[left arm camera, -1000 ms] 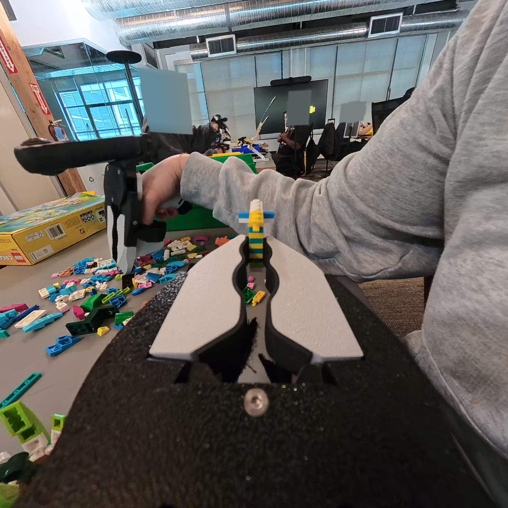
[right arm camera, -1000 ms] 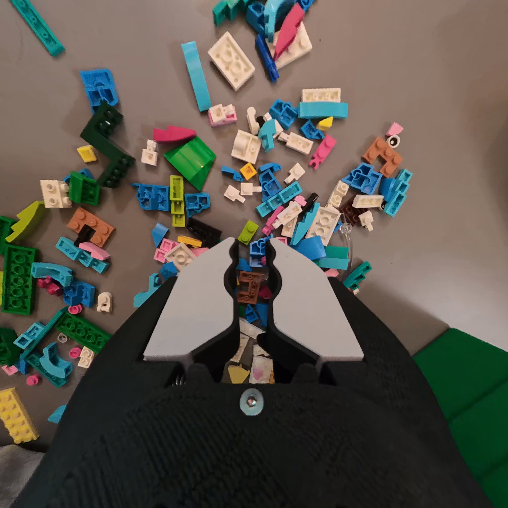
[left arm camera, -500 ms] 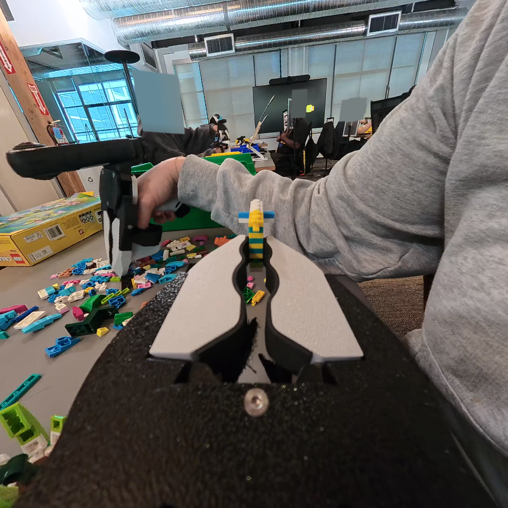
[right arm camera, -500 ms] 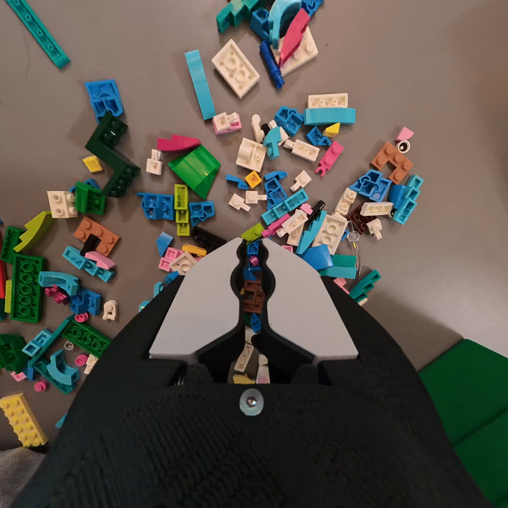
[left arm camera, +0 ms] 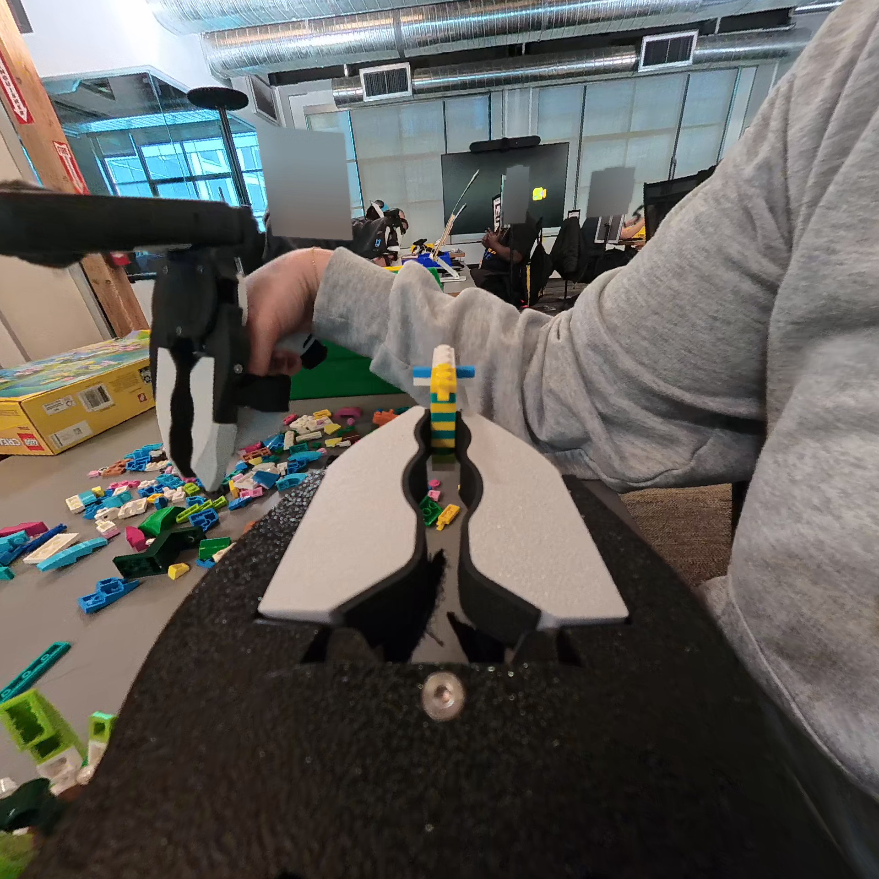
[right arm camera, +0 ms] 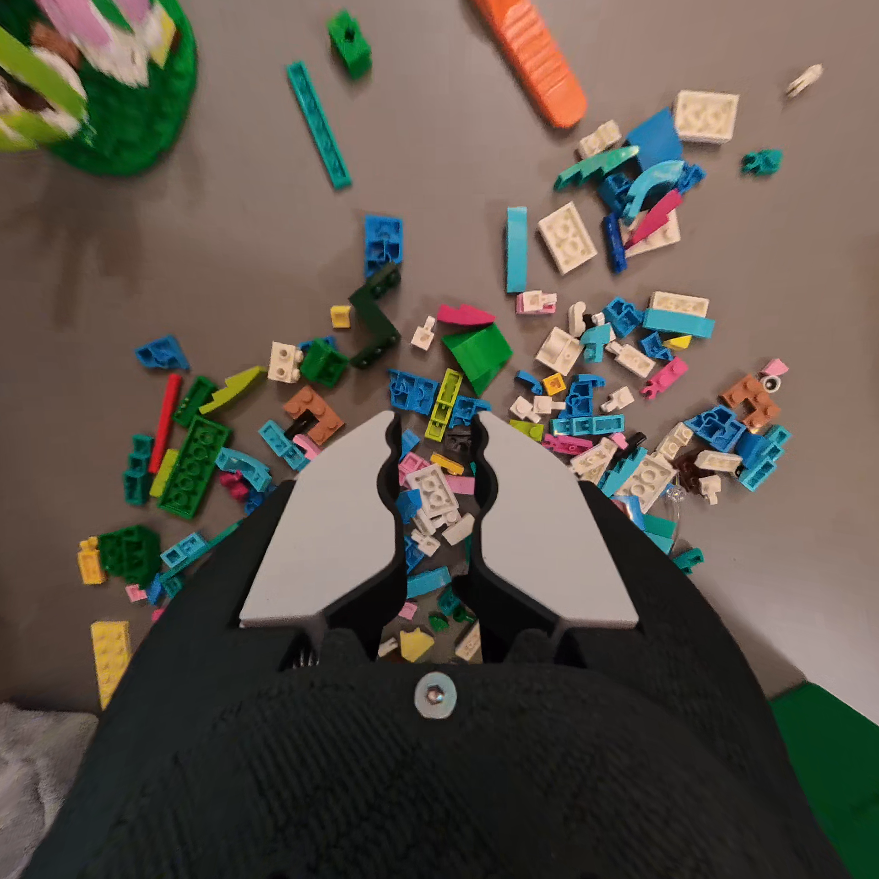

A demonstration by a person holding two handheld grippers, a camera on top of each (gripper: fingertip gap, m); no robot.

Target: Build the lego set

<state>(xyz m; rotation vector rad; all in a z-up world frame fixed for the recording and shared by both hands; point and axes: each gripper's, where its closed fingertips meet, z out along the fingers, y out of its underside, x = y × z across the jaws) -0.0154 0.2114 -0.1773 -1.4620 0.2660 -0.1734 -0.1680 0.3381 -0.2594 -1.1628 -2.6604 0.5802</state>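
Observation:
My left gripper (left arm camera: 443, 421) is shut on a small upright stack of yellow and teal bricks (left arm camera: 443, 404) with a white top and a blue and white crosspiece. It holds the stack in the air in front of a grey sleeve (left arm camera: 618, 361). My right gripper (right arm camera: 435, 419) is open and holds nothing. It points down over a pile of loose bricks on the grey table (right arm camera: 238, 247); a lime plate (right arm camera: 444, 404) and a blue piece (right arm camera: 411, 390) lie just beyond its tips. The right gripper also shows in the left wrist view (left arm camera: 200, 456), tips near the pile.
An orange brick separator (right arm camera: 532, 62) and a long teal plate (right arm camera: 318, 123) lie farther out. A round green build (right arm camera: 123, 104) stands at the far left. A green baseplate (right arm camera: 832, 785) is at the near right. A yellow box (left arm camera: 71, 395) sits at the table's left. The gap from one gripper's tips to the other's is roughly 20 centimeters.
My right gripper's jaws narrowed over the pile, then opened wide, and it drew back so more of the table shows. My left gripper kept its hold on the stack and stayed put.

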